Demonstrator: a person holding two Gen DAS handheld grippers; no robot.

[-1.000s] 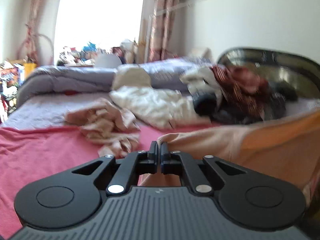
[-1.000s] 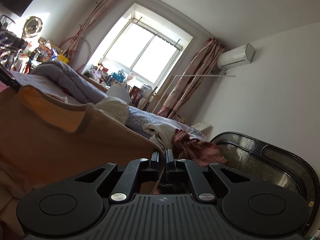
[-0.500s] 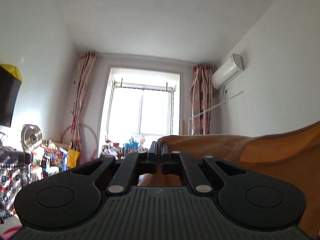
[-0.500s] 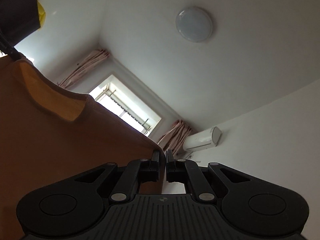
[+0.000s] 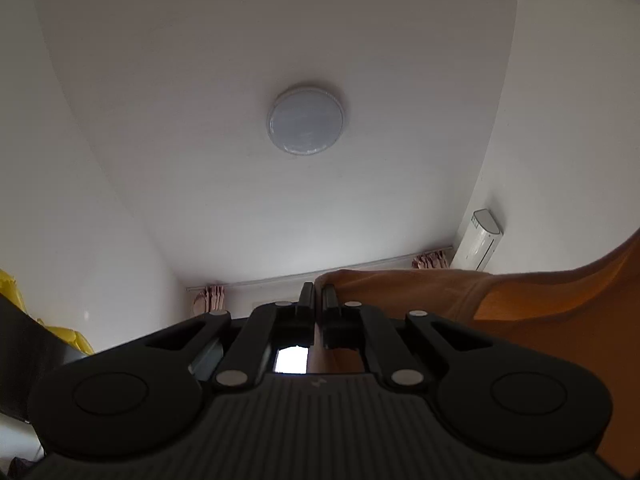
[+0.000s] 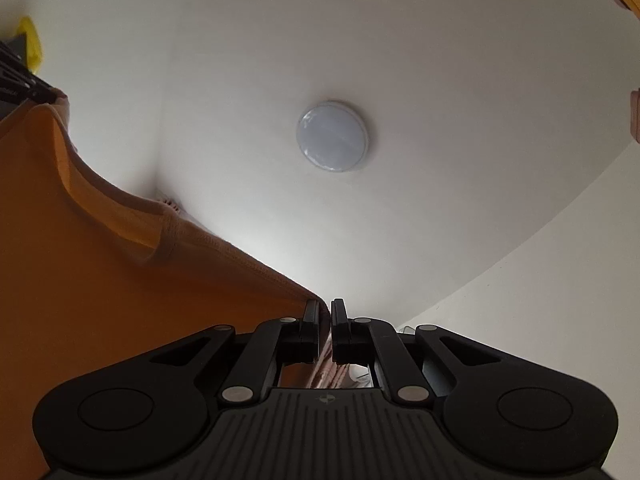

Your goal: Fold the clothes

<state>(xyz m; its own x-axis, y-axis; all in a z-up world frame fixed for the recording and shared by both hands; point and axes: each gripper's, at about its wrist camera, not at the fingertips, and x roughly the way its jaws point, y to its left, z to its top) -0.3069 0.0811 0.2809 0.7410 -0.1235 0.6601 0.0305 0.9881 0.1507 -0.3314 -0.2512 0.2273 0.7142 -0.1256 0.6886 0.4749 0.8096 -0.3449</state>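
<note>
An orange garment [image 5: 560, 312] hangs stretched between both grippers, held high with both cameras facing the ceiling. My left gripper [image 5: 318, 292] is shut on one top corner of it; the cloth runs off to the right. In the right wrist view the same garment [image 6: 100, 280] fills the lower left, with a stitched hem and neckline showing. My right gripper [image 6: 325, 308] is shut on its other top corner. The bed and the other clothes are out of view.
A round ceiling lamp [image 5: 306, 120] is overhead, and shows in the right wrist view too [image 6: 332, 136]. An air conditioner [image 5: 482, 246] is on the right wall, above the curtain tops [image 5: 210, 300]. A yellow object [image 5: 48, 328] is at the left edge.
Both grippers have swung upward with the orange garment. The views went from the bed and the window to the ceiling. Both stayed shut on the cloth.
</note>
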